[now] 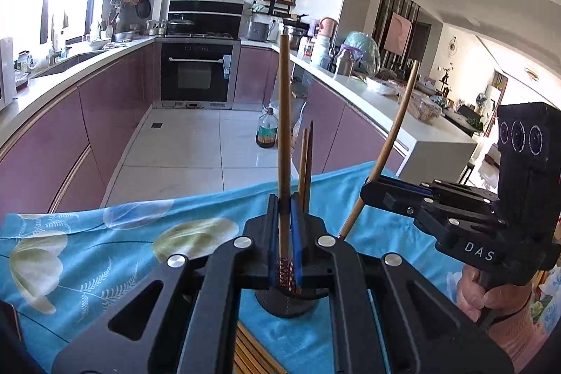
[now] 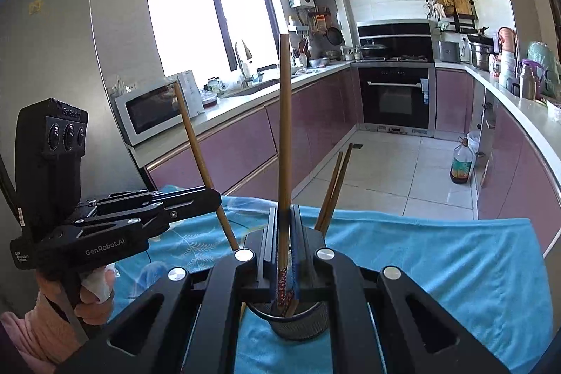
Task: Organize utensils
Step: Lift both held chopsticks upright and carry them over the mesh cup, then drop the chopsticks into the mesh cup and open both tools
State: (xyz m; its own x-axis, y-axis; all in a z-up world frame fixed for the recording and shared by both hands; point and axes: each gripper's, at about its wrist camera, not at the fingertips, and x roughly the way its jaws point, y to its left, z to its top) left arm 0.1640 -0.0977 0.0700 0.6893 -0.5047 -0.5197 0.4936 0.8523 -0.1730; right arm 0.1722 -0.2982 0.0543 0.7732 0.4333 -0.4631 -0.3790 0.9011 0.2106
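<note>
My left gripper point(image 1: 284, 198) is shut on a brown chopstick point(image 1: 284, 128), held upright with its patterned end just above a dark round holder point(image 1: 287, 304) on the blue cloth. My right gripper point(image 2: 284, 209) is shut on a second brown chopstick point(image 2: 284, 135), upright, its patterned end at the rim of the holder point(image 2: 298, 325). Two more chopsticks point(image 2: 333, 191) stand leaning in the holder; they also show in the left wrist view point(image 1: 305, 163). Each gripper shows in the other's view, the right one point(image 1: 368, 188) and the left one point(image 2: 215, 195), each holding its chopstick tilted.
A blue floral cloth point(image 1: 105, 244) covers the table. A wooden slatted mat point(image 1: 249, 353) lies at the near edge. Behind are kitchen counters, an oven point(image 1: 196, 72), a microwave point(image 2: 150, 114) and an oil bottle point(image 2: 462, 163) on the tiled floor.
</note>
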